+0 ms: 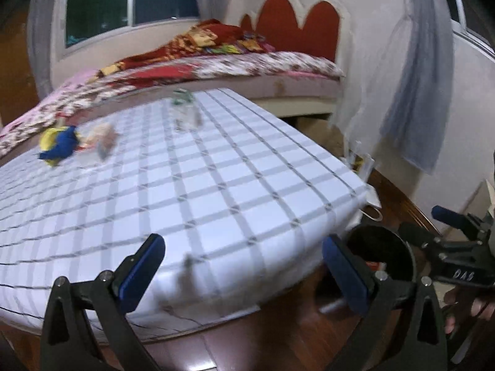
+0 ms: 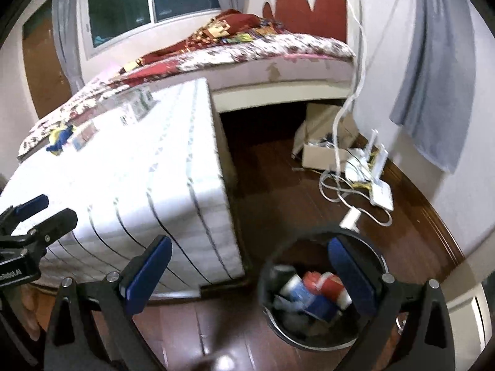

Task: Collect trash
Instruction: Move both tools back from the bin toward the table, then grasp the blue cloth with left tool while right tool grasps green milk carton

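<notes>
A table with a white checked cloth (image 1: 216, 185) holds trash at its far side: a blue and yellow wrapper (image 1: 58, 145), a pale crumpled packet (image 1: 103, 140) and a clear plastic piece with a green label (image 1: 185, 108). My left gripper (image 1: 244, 269) is open and empty over the table's near edge. A black bin (image 2: 321, 290) on the floor right of the table holds red, blue and white trash. My right gripper (image 2: 250, 275) is open and empty just above the bin's left rim. The table trash also shows in the right wrist view (image 2: 60, 140).
A bed (image 2: 278, 52) with a patterned cover and red headboard stands behind the table. White cables, a router and a cardboard box (image 2: 321, 151) lie on the wooden floor by the right wall. A grey curtain (image 2: 439, 71) hangs there.
</notes>
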`<control>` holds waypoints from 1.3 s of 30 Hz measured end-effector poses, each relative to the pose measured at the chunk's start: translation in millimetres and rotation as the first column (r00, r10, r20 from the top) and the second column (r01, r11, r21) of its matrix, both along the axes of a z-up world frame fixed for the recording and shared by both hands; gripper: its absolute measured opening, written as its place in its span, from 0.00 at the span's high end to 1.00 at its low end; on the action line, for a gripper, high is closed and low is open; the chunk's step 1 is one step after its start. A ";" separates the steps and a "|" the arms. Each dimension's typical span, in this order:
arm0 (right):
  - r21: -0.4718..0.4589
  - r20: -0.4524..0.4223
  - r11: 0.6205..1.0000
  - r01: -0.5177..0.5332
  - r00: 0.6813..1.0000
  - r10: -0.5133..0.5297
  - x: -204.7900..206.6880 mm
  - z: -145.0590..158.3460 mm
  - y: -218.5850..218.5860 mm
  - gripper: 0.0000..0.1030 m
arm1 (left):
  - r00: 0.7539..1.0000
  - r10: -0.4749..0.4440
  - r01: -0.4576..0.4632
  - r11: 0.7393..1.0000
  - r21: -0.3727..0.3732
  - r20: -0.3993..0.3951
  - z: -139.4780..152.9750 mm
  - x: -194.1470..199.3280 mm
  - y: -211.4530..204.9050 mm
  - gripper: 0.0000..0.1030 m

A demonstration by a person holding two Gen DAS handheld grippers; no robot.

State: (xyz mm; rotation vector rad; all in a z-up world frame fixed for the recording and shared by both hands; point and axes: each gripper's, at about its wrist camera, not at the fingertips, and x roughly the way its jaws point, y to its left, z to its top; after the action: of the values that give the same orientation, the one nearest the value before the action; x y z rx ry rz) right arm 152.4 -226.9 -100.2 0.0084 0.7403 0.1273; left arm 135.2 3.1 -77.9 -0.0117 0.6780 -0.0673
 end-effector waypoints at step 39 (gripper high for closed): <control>-0.033 0.055 0.974 -0.225 0.972 0.227 179.9 34.3 233.1 0.01 | 0.949 0.315 -0.314 0.948 -0.049 0.016 9.2 122.7 264.9 0.31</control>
State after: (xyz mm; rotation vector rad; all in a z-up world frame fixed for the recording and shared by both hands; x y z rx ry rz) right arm 332.2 6.2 -65.8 -0.1050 0.6828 0.3341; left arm 257.9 268.0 -68.8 -0.1627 0.6436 0.2244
